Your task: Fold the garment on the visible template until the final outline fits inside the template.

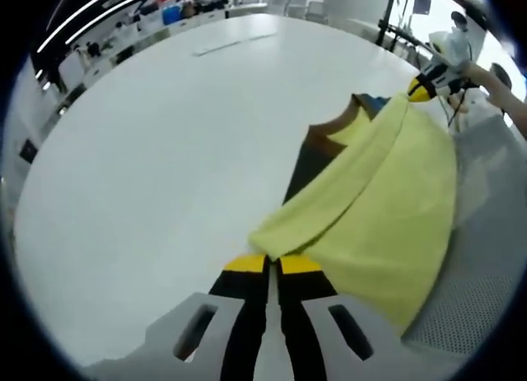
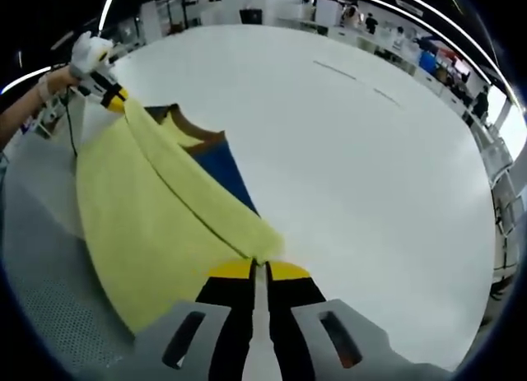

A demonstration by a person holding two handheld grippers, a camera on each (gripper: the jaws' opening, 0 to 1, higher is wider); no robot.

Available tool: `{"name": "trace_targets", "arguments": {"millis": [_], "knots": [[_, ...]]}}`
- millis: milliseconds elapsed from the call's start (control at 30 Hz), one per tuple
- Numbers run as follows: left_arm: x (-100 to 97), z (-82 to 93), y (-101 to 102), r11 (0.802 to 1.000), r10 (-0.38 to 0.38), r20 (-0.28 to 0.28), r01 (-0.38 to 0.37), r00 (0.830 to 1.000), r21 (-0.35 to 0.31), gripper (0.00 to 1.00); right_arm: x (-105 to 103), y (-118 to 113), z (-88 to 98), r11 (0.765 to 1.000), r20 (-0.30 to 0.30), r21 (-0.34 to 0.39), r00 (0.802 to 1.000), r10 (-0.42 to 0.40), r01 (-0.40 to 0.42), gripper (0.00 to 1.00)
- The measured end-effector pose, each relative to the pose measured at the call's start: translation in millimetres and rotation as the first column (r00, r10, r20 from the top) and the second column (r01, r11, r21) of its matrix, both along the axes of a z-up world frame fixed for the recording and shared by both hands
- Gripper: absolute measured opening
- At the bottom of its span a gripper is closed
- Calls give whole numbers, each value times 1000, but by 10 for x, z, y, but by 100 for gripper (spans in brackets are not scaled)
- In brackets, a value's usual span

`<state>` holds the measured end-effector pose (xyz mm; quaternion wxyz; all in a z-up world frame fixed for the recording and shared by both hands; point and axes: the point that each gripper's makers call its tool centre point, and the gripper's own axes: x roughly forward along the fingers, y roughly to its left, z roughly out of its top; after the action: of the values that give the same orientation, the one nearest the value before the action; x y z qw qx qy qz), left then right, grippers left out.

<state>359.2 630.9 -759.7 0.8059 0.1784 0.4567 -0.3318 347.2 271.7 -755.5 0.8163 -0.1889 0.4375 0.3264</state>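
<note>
So both grippers are clamped on the yellow garment (image 1: 387,208) right now, one at each end of a folded edge. In the left gripper view, the left gripper (image 1: 272,264) has its jaws pinched tight on a corner of the fabric, and the cloth fans out from there up and to the right. The right gripper (image 1: 422,88) shows at the far end of that same edge, gripping the other corner, with a person's hand (image 1: 482,75) behind it.

The right gripper view is the mirror of that: the right gripper (image 2: 255,269) has its jaws closed on a fabric corner, and the left gripper (image 2: 114,98) is up in the far left, pinching the opposite end.

The garment is lifted and stretched between the two, with its long edge running fairly straight from one set of jaws to the other. A rolled fold line runs parallel to it. The rest of the cloth hangs toward the near edge of the worktop (image 1: 165,167).

Under the lifted edge sits the template (image 2: 226,174), a dark blue panel with a brown-trimmed edge, partly covered by the yellow fabric.

The white worktop past the garment is wide open. On the other side the cloth drapes over the worktop's edge by a grey perforated surface (image 2: 49,307).
</note>
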Motion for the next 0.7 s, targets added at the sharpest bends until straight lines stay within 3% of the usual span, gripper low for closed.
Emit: {"name": "trace_targets", "arguments": {"millis": [467,700], "knots": [[18,59,-25,1000,-4,-1,4,1000,-9,0,10,6,43,1000,-12,22,1000,-11,11,2],[64,99,8,999,32,-14,-33,999,-35,0,37,5,81,999,-11,30,1000,-11,11,2]]}}
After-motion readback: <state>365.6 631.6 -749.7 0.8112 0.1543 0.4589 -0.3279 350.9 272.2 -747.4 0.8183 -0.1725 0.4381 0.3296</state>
